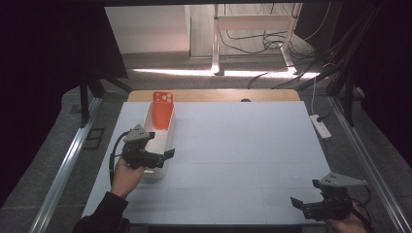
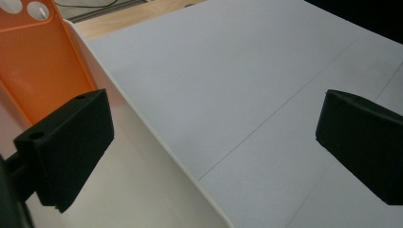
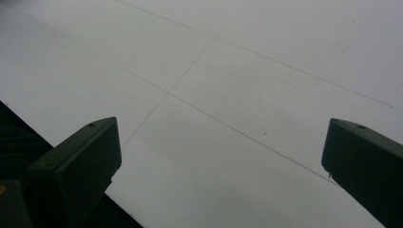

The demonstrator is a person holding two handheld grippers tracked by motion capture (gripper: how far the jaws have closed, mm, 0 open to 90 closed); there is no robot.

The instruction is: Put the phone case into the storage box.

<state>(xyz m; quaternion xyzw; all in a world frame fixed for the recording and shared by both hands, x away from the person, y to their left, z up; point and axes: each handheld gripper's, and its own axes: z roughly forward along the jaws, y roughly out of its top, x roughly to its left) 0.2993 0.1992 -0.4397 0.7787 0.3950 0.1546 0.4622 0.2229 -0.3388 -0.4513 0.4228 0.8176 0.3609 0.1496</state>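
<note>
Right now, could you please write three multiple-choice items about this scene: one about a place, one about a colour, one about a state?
1. Where is the phone case?
A. In the far end of the white tray
B. Flat on the table's middle
C. Between the right gripper's jaws

2. What colour is the phone case?
A. Blue
B. Orange-red
C. Green

3. How is the left gripper at this moment?
A. Shut on the case
B. Shut on nothing
C. Open, straddling the tray's wall

Key: 1 A, the high view shows the case standing in the tray's far end. 2 B, it looks orange-red in the high view and the left gripper view. 3 C, in the left gripper view the jaws stand wide apart, one over the tray's inside, one over the table.
</note>
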